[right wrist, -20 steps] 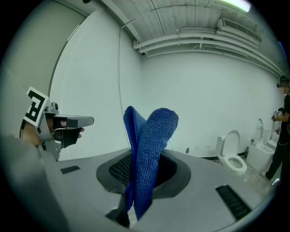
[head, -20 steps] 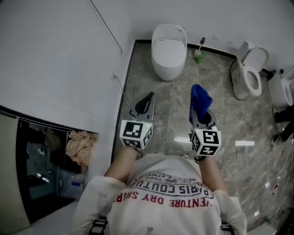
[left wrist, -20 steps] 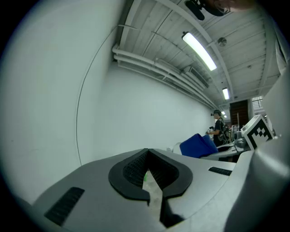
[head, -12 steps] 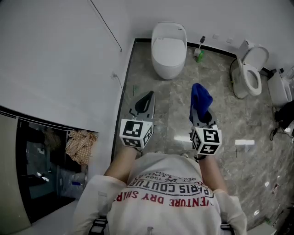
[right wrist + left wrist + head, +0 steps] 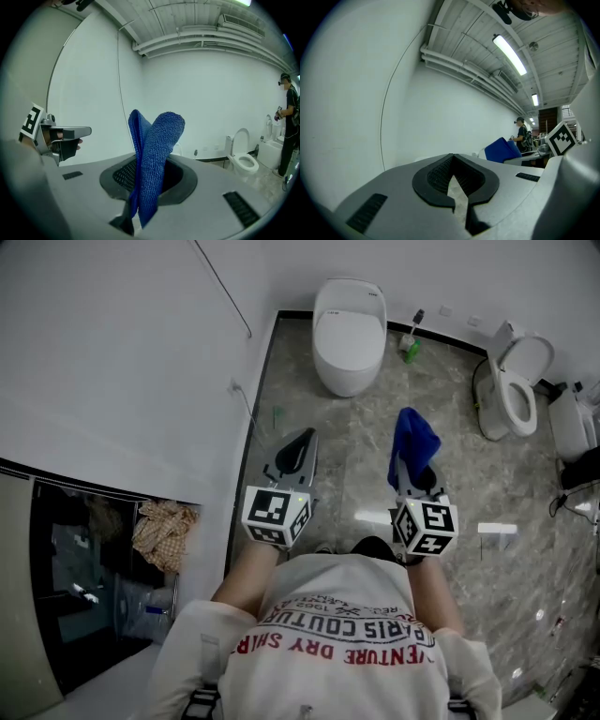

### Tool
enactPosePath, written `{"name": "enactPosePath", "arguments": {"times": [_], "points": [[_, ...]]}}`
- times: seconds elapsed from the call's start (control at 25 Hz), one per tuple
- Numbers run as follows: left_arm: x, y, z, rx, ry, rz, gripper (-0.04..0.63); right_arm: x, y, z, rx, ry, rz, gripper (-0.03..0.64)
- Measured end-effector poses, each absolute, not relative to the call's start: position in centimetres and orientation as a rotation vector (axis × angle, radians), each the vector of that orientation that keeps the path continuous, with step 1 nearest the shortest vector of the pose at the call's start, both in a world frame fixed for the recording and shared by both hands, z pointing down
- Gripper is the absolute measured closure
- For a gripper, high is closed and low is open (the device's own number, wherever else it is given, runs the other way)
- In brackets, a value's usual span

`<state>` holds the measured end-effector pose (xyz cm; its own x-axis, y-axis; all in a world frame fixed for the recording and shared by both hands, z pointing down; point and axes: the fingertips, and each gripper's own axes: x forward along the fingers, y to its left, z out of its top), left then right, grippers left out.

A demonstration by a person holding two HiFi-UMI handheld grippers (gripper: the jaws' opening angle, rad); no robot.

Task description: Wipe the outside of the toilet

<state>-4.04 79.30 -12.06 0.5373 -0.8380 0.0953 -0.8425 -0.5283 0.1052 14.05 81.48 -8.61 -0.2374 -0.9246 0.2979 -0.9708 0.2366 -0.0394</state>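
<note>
A white toilet with its lid down [image 5: 349,334] stands against the far wall, well ahead of both grippers. Mostly hidden behind the cloth, its rim [image 5: 178,149] peeks out in the right gripper view. My right gripper [image 5: 411,465] is shut on a blue cloth [image 5: 412,439] that sticks up out of the jaws [image 5: 157,159]. My left gripper [image 5: 296,454] is level with it, to the left and near the white wall; it is shut with nothing in it [image 5: 452,161]. The blue cloth [image 5: 501,150] shows at the right of the left gripper view.
A second toilet with its lid up [image 5: 514,390] stands at the right [image 5: 243,159]. A green toilet brush [image 5: 409,345] sits between the two toilets. A cable [image 5: 246,413] runs down the left wall. Another person [image 5: 287,126] stands at the far right.
The view has crept forward slightly and a dark shoe now shows below the grippers. Both grippers keep their pose, and the cloth stays held.
</note>
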Motion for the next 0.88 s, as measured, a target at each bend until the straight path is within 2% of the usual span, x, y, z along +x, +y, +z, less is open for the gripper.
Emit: {"name": "enactPosePath", "arguments": {"times": [0.44,0.88], "points": [[-5.5,73.9,-10.0,2.550,-1.530,0.085,0.589,13.2,74.2,-6.2,1.693,-2.343,0.382,0.540],[-1.1,55.5,-10.5,2.465,-1.658,0.083,0.589,18.2,53.6,-6.7,1.611,-2.425,0.389,0.540]]}}
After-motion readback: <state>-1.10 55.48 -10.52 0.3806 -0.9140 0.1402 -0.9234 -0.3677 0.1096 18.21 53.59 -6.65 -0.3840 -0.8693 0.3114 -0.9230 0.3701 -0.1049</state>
